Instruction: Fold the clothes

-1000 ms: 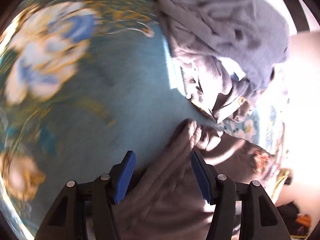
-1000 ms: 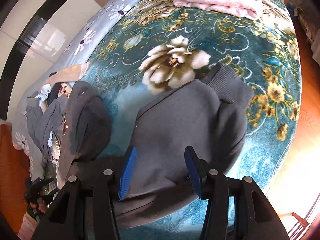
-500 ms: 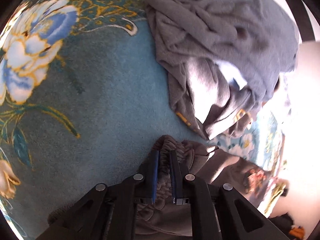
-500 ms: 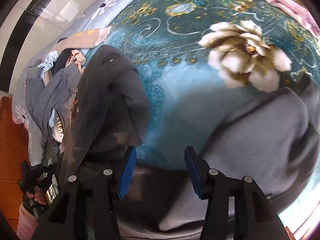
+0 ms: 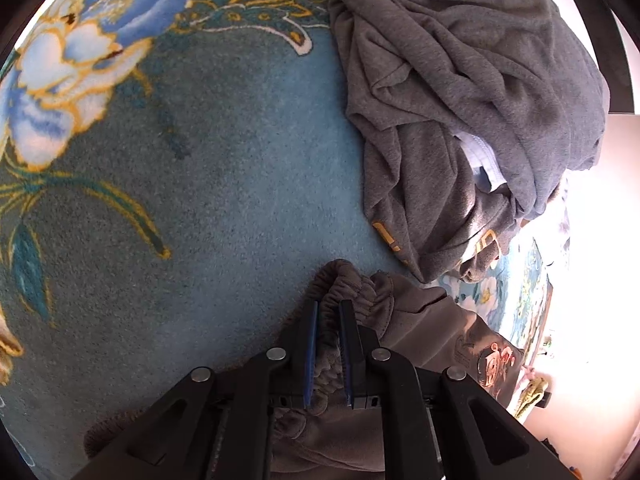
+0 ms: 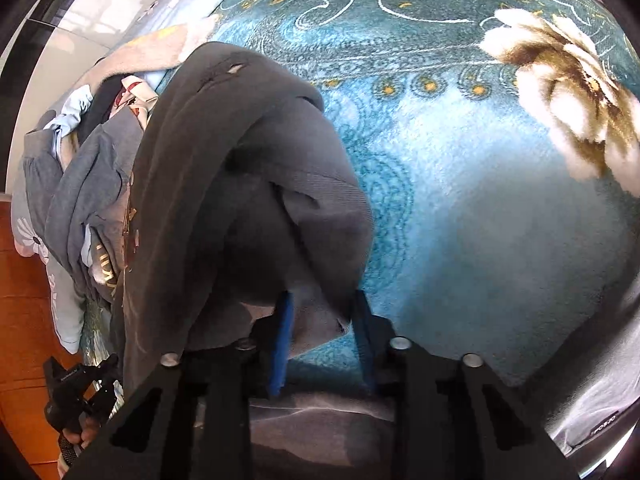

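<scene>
Left gripper [image 5: 328, 308] pinches gathered waistband of brown garment [image 5: 432, 320] at lower centre; jaws nearly closed. Right gripper [image 6: 322, 300] half open around dark grey cloth [image 6: 248, 168]; firm grip cannot be told.

Your left gripper [image 5: 328, 312] covers the elastic waistband [image 5: 340, 280] between its pads, so you cannot see how deep the hold is. At 6 o'clock the dark grey garment [image 6: 248, 184] is cut by the frame edge. At 3 o'clock in the left view, strong light washes out the room. The print [image 5: 494, 360] on the fabric is too small to read. The white label [image 5: 480, 156] is half hidden in the grey pile [image 5: 480, 60].
</scene>
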The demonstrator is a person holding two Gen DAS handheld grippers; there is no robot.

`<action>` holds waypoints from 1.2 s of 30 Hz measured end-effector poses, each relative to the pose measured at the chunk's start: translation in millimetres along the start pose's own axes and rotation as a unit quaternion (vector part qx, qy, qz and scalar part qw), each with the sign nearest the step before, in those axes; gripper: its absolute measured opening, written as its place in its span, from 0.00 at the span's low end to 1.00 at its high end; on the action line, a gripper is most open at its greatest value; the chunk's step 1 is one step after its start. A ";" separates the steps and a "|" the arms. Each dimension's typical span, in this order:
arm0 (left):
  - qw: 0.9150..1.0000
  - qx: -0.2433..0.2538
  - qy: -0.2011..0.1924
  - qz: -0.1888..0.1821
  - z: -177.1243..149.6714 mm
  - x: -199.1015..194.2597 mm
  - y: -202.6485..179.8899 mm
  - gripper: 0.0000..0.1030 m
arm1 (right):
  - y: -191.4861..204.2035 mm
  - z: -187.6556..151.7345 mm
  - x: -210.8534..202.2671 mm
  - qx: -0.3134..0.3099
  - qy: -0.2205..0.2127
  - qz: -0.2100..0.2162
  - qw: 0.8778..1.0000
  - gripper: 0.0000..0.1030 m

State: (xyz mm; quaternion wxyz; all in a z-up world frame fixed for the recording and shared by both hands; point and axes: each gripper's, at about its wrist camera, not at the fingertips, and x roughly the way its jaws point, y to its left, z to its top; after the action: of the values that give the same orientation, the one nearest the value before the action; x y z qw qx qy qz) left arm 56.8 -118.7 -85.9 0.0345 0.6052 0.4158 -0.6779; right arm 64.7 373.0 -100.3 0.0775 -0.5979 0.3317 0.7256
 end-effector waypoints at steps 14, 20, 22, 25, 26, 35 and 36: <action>0.999 0.013 -0.025 -0.035 0.0 -41.1 0.6 0.10 | 42.6 50.4 -169.4 -0.165 -0.256 -0.144 0.942 0.03; 0.999 0.011 -0.022 -0.034 -13.1 -48.7 -4.9 0.09 | 42.7 34.0 -147.0 -0.280 -0.261 -0.258 0.887 0.03; 0.999 0.006 -0.009 -0.036 -10.2 -15.8 -24.4 0.09 | 23.9 17.3 -127.9 -0.275 -0.221 -0.248 0.902 0.04; 0.999 0.013 -0.002 -0.031 -6.9 22.3 -42.7 0.07 | -5.5 -11.7 -101.6 -0.259 -0.160 -0.221 0.927 0.05; 0.999 0.018 -0.004 -0.026 -6.7 22.8 -44.8 0.07 | -15.3 -21.4 -92.8 -0.253 -0.139 -0.211 0.934 0.07; 0.995 0.094 -0.021 0.021 -6.4 25.6 -72.7 0.59 | -96.3 -16.8 -150.4 -0.028 -0.172 -0.011 0.985 0.51; 0.995 0.096 -0.021 0.019 -7.2 28.0 -74.9 0.60 | -117.1 -10.5 -153.1 0.031 -0.177 0.017 0.984 0.51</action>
State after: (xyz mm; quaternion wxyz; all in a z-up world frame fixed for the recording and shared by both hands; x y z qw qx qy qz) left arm 13.9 -52.7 -70.1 -0.0026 0.5993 0.3363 -0.7265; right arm 174.7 500.4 -5.9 0.1406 -0.4519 0.3450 0.8105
